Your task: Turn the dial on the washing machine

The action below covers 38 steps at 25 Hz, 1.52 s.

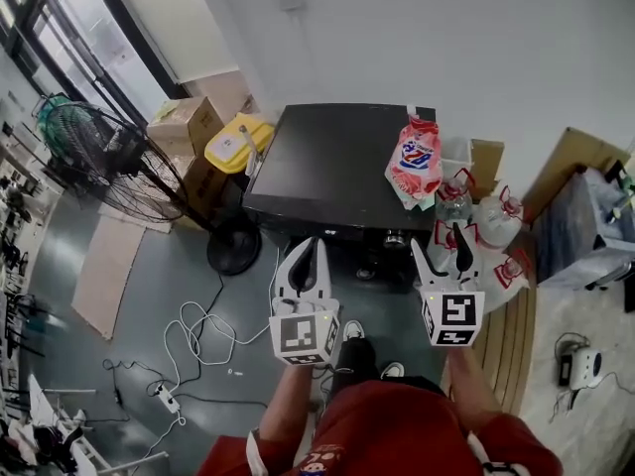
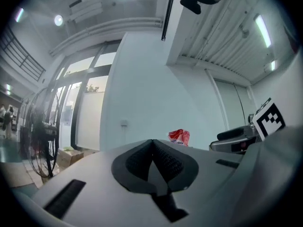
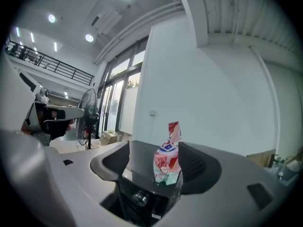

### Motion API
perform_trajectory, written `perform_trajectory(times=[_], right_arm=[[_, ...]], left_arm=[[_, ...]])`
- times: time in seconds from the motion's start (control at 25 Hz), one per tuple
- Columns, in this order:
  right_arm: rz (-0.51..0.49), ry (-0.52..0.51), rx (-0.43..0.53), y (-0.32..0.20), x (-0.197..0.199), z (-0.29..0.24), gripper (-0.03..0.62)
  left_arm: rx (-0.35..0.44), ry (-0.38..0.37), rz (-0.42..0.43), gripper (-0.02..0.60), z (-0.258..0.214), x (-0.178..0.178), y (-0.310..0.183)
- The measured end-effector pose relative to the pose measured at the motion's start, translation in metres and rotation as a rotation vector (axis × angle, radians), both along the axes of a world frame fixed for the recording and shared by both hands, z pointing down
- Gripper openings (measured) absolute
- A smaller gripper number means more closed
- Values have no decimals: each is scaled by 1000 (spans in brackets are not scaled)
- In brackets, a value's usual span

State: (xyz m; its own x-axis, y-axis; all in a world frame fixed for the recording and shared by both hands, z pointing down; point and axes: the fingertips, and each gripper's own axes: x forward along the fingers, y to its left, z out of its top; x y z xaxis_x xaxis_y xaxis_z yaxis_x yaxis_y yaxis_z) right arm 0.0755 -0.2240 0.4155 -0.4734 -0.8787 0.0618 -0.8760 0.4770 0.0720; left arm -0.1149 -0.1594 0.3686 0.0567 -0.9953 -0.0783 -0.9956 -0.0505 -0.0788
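The black washing machine (image 1: 327,162) stands against the white wall, seen from above. A red-and-white detergent bag (image 1: 415,162) sits on its right side. My left gripper (image 1: 314,248) hovers before the machine's front edge, its jaws shut on nothing. My right gripper (image 1: 440,251) is held open before the right front corner. In the right gripper view the silver dial (image 3: 139,198) shows low between the open jaws, on the machine's front panel (image 3: 156,207), with the bag (image 3: 168,157) above it. In the left gripper view the dark pads (image 2: 165,162) meet, and the machine is hidden apart from the bag (image 2: 179,137).
A standing fan (image 1: 99,157) and its round base (image 1: 234,249) are left of the machine, with cardboard boxes (image 1: 184,122) and a yellow container (image 1: 236,142) behind. White cables and a power strip (image 1: 167,398) lie on the floor. Plastic bags and bottles (image 1: 486,226) crowd the right side.
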Motion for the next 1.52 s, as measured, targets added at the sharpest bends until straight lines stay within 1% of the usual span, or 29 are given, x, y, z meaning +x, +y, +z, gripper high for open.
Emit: perform_trajectory(times=[0.16,0.24,0.32,0.44,0.52,0.68,1.0,1.16,1.28,1.32,1.4,1.44,1.52], right_arm=[[-33,-48,136,14,7,-41,331],[-34,-33,190,18,12,-56,331],[-29,-25,219,20,14,-64,331],[-21,-31,232,21,16,-71,331],[-16,-35,235,22,15,-73,331],[-17,-36,234,20,15,-73,331],[-22,-30,232,17,17,-72,318],[-23,-28,227,17,17,-69,307],[-20,-38,232,18,20,-68,266],[-16,-39,232,18,21,-67,235],[-9,-33,224,17,22,-65,132],[-7,-29,220,16,22,-64,102],[1,-28,208,14,23,-61,67]], left_arm=[[66,-45,-2,9,-27,9,13],[101,-51,-1,9,-36,12,16],[128,-48,1,9,-42,13,17],[135,-47,2,9,-45,13,16],[131,-60,-3,9,-45,11,17],[132,-52,-4,9,-47,10,16],[130,-73,3,9,-51,13,14],[139,-67,8,9,-54,15,14],[147,-40,16,9,-52,18,13],[148,-34,17,9,-52,19,13],[145,-42,13,9,-51,19,12],[141,-49,8,9,-51,19,12],[134,-59,3,9,-49,19,11]])
